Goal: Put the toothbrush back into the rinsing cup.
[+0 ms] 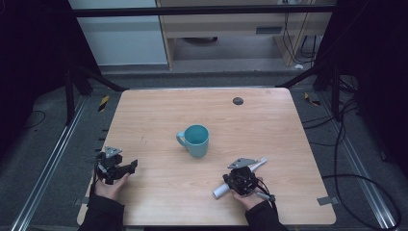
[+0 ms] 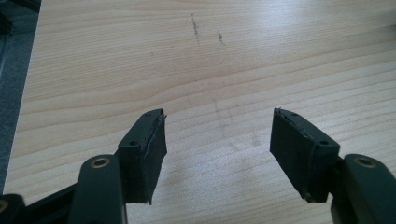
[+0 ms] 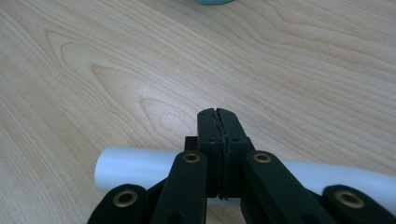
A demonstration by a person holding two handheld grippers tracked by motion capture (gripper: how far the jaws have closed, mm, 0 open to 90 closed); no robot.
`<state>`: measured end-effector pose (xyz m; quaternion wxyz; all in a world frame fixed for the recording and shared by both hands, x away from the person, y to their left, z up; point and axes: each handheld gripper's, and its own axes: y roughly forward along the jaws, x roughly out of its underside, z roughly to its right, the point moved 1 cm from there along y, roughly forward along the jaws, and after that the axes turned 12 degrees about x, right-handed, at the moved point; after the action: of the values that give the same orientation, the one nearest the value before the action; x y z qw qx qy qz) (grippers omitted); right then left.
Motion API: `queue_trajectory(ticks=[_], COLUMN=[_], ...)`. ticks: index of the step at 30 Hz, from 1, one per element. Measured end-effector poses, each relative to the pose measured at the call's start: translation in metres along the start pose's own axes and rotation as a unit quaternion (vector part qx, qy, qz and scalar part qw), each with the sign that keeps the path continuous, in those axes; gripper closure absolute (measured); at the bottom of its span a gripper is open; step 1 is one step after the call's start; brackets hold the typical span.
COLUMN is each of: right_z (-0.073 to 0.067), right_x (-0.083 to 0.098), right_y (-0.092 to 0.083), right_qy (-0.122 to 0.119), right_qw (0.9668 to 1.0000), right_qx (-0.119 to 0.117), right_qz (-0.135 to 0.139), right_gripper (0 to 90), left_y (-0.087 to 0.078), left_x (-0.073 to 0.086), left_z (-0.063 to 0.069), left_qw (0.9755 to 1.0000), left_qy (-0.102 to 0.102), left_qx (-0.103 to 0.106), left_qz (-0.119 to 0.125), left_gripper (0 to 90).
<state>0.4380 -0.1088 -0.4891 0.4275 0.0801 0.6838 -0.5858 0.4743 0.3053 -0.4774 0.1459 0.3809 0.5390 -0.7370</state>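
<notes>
A teal mug (image 1: pixel 195 139) stands upright near the middle of the wooden table (image 1: pixel 154 110), handle to the left. A white stick-shaped object (image 1: pixel 221 191) with a thinner far end lies slanted at the front right. My right gripper (image 1: pixel 240 179) sits right over it, jaws shut together with nothing between them. In the right gripper view the white stick (image 3: pixel 130 168) runs crosswise beneath the shut right gripper (image 3: pixel 218 116), and the mug's base (image 3: pixel 212 1) peeks in at the top. My left gripper (image 1: pixel 127 169) rests at the front left, open; in its own view the left gripper (image 2: pixel 217 135) spans bare wood.
A small dark round disc (image 1: pixel 237 100) is set in the table's far right part. Metal rails (image 1: pixel 53 159) run along both sides of the table. Cables (image 1: pixel 365 183) trail on the floor at the right. A wooden cabinet (image 1: pixel 231 29) stands beyond the far edge.
</notes>
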Motion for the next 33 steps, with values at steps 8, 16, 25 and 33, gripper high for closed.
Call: queue_trajectory(ticks=[8,16,25,33], right_z=[0.002,0.007,0.01,0.012], right_x=[0.003,0.006,0.009,0.009], right_y=[-0.003,-0.007,-0.008,-0.009], right_qy=[-0.005,-0.001,0.002,0.005], right_qw=[1.0,1.0,0.9999,0.9999], right_qx=[-0.002,0.0,-0.001,0.001], right_qz=[-0.004,-0.008,-0.013,-0.015], right_gripper=[88.4,88.2,87.8,87.3], left_y=[0.0,0.0,0.0,0.0], left_x=[0.0,0.0,0.0,0.0], left_z=[0.0,0.0,0.0,0.0], left_qw=[1.0,1.0,1.0,1.0], left_qy=[0.0,-0.001,-0.002,-0.002], left_qx=[0.0,0.0,0.0,0.0], left_qz=[0.001,0.0,0.0,0.0], left_gripper=[35.2,35.2,35.2,35.2])
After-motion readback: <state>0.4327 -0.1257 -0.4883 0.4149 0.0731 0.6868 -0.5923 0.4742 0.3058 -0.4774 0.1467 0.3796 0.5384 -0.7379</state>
